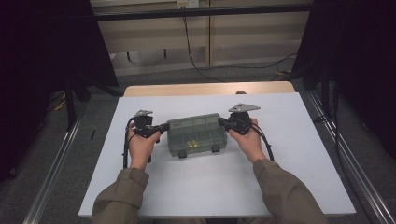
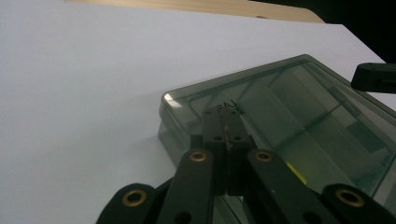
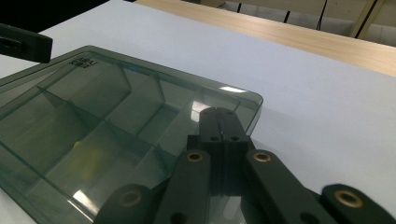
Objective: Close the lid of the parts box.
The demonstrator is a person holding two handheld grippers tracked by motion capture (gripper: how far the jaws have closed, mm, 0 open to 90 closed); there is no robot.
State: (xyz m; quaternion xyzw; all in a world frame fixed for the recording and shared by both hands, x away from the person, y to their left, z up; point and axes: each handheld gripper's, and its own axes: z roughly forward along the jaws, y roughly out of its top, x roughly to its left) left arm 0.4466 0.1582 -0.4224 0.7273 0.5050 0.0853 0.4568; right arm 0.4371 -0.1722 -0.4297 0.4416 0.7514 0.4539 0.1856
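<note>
A smoky see-through compartment box [image 1: 194, 133] lies with its lid down in the middle of the white tabletop [image 1: 280, 140]. Small yellow parts [image 1: 191, 144] sit in one front compartment. My left gripper [image 1: 164, 127] is shut, its tips over the box's left end. In the left gripper view the closed jaws [image 2: 225, 114] rest over the lid's near corner of the box [image 2: 289, 107]. My right gripper [image 1: 220, 121] is shut too, at the box's right end. In the right gripper view its tips [image 3: 222, 114] lie over the lid corner of the box [image 3: 93, 107]. Neither holds anything.
Two dark latches [image 1: 182, 153] sit on the box's front side. A wooden edge [image 1: 210, 88] runs along the table's far side. Black curtains [image 1: 46, 46] hang left and right, and a cable [image 1: 191, 51] trails on the floor behind.
</note>
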